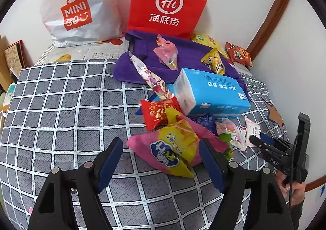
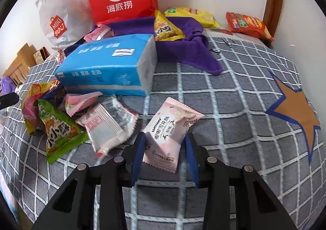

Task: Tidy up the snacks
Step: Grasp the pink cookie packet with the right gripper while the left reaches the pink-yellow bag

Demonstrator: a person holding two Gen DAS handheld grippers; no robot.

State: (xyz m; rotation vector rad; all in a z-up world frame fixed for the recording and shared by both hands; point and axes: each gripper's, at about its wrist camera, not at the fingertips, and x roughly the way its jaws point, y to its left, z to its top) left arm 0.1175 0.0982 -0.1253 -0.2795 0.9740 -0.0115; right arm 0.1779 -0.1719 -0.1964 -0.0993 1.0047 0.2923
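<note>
We see snacks on a grey checked bed cover (image 2: 234, 91) by white walls (image 1: 285, 46). Our left claw (image 1: 161, 154) gapes wide; our right claw (image 2: 165, 144) pinches a pale pink snack packet (image 2: 169, 134).

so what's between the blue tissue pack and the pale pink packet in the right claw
In the right wrist view, only bare checked bedcover separates the blue tissue pack from the pale pink packet in the right claw.

The red bag (image 1: 170, 0) is cut off by the frame's top edge; the dark blue packet (image 1: 204, 121) lies mostly hidden beneath the tissue pack (image 1: 212, 91).
</note>
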